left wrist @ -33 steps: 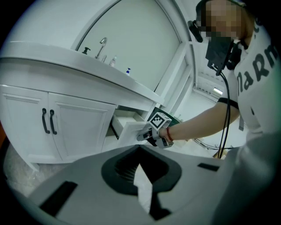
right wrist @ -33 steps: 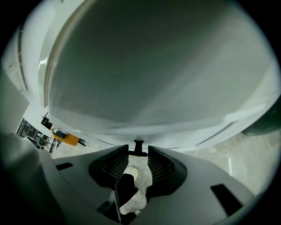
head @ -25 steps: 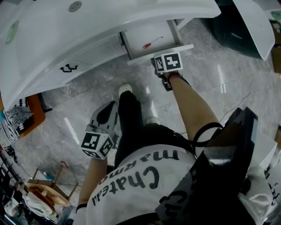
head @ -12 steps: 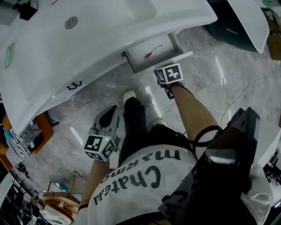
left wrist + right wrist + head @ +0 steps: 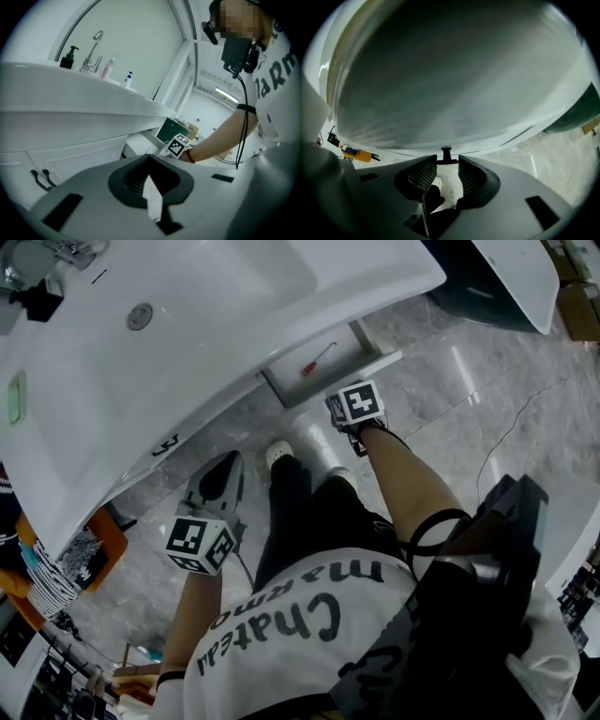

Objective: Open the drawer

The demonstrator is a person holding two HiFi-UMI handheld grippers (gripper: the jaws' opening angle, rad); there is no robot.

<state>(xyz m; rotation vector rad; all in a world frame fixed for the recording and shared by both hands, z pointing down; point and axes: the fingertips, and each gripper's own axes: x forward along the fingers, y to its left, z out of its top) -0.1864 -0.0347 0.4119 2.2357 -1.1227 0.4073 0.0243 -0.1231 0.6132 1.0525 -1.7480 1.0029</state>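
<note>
Grey stone floor [image 5: 487, 409] under a white washstand [image 5: 234, 324]. Its drawer [image 5: 328, 364] stands drawn out from the washstand's front edge. The right gripper [image 5: 446, 164], the nearer, grasps the drawer's handle [image 5: 446, 153] straight ahead. The left gripper [image 5: 149, 174], clenched on nothing, hangs well apart.

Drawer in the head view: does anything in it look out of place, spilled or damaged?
One thing stands out. A red-handled screwdriver lies alone, at a slant, on the floor of the open drawer under the white washbasin. A tool is an unusual thing to find in a washbasin cabinet. Nothing looks spilled or broken.
</note>
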